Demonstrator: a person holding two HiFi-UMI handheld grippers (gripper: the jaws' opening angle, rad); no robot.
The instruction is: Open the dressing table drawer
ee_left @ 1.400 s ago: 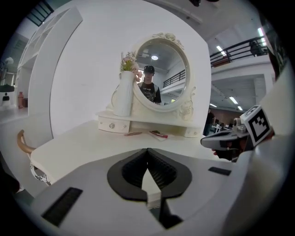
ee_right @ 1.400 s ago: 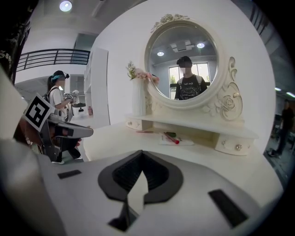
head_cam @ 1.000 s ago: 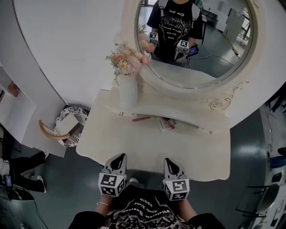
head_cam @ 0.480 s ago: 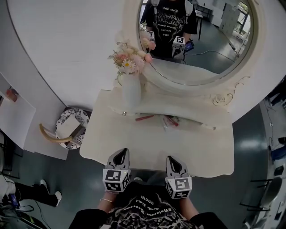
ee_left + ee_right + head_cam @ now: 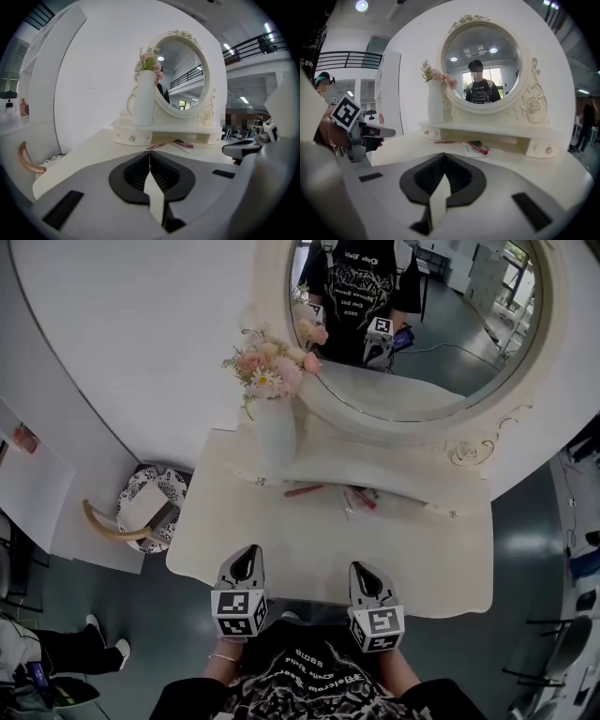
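Note:
The cream dressing table (image 5: 281, 554) carries a raised shelf with a small knobbed drawer at each end: the left drawer (image 5: 251, 478) (image 5: 131, 138) and the right drawer (image 5: 455, 513) (image 5: 546, 149). Both drawers look closed. My left gripper (image 5: 247, 559) (image 5: 149, 153) hovers over the table's front edge, jaws shut and empty, pointing toward the left drawer but well short of it. My right gripper (image 5: 364, 569) (image 5: 444, 155) hangs beside it, also shut and empty, far from the right drawer.
A white vase with flowers (image 5: 274, 427) stands on the shelf's left end below the round mirror (image 5: 412, 324). A pink stick (image 5: 303, 490) and a red pen on paper (image 5: 362, 498) lie under the shelf. A patterned stool (image 5: 145, 507) sits left of the table.
The left gripper has slid a little forward over the table's front edge. The right gripper has stayed put. Both remain shut.

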